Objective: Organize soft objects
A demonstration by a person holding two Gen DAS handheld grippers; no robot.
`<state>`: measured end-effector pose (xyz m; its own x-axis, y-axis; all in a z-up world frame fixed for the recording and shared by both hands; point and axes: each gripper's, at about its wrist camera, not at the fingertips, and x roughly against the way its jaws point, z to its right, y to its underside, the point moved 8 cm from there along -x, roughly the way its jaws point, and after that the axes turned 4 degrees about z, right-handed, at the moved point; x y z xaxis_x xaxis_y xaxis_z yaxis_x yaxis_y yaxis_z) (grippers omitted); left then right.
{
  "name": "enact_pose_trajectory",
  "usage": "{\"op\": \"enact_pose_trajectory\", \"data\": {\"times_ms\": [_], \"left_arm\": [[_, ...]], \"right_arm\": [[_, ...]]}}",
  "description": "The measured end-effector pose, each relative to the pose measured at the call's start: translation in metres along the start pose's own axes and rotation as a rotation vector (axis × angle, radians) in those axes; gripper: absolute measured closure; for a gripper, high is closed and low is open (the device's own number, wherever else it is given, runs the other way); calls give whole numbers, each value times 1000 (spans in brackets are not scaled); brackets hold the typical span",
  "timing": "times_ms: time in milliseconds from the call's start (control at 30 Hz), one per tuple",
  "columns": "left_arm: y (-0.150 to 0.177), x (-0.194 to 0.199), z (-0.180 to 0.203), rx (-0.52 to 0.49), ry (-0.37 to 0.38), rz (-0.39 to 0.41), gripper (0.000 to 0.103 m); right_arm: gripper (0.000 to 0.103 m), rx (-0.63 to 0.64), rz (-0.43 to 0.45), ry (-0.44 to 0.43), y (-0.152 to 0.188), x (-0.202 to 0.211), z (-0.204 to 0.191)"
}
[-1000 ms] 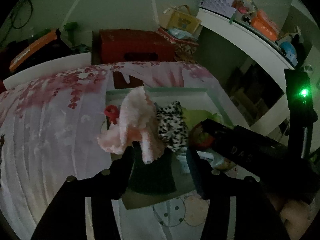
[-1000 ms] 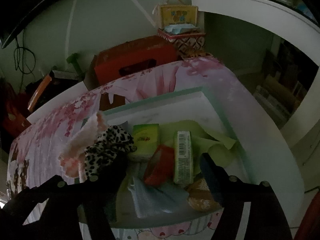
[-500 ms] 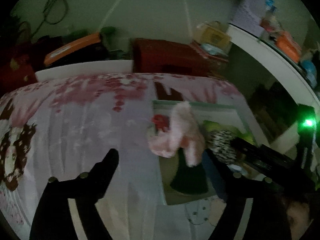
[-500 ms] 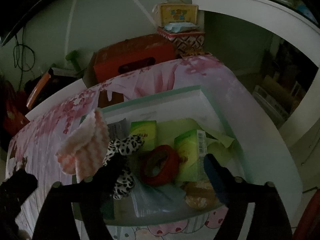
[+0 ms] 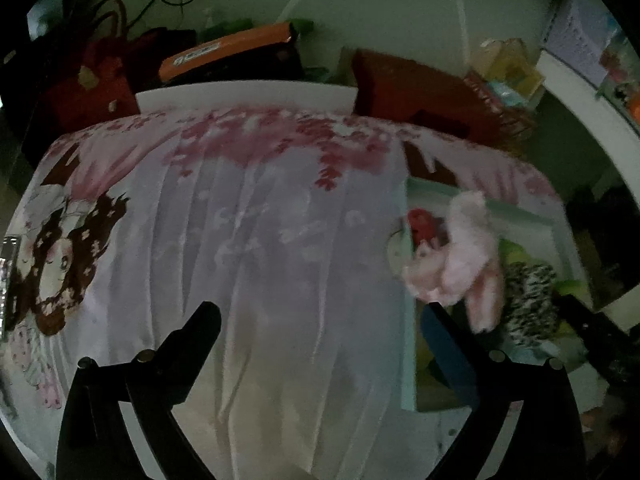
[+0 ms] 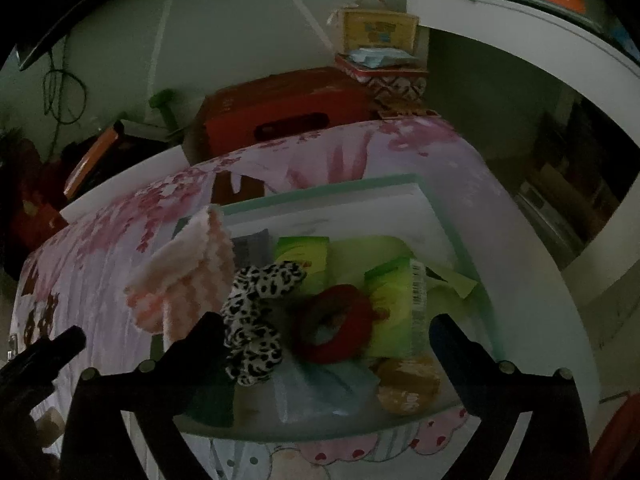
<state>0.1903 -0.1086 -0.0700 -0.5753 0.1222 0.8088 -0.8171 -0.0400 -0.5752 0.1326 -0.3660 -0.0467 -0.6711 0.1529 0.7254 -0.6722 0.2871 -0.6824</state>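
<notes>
item: soft goods, tray on bed w/ floral sheet. since a sec ago both hand-held grippers are letting go: left hand-held gripper is opening wide, nothing btwn its jaws, and is now swinging off over bare sheet; right hand-held gripper is opening too, hovering over tray contents, gripping nothing. pink fuzzy cloth is now draping over tray's left rim; leopard scrunchie is lying just beside it inside tray, touching right gripper's left finger. reading: both soft pcs are looking deposited, next pick pending. red ring, green packs sitting alongside. dim light, blur; tray's near corner is getting cut off behind fingers; items under scrunchie unclear.
</notes>
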Motion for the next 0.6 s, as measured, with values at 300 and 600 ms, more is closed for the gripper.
{"op": "enact_pose_trajectory", "data": {"times_ms": [300,600], "left_arm": [[7,-10,-6,-6,-37,-24,3],[10,-8,-4,-56,-58,-30,3]], "right_arm": [[0,19,-20,-9,4,-4,-6],[0,52,-22,-13,9,2,-18]]}}
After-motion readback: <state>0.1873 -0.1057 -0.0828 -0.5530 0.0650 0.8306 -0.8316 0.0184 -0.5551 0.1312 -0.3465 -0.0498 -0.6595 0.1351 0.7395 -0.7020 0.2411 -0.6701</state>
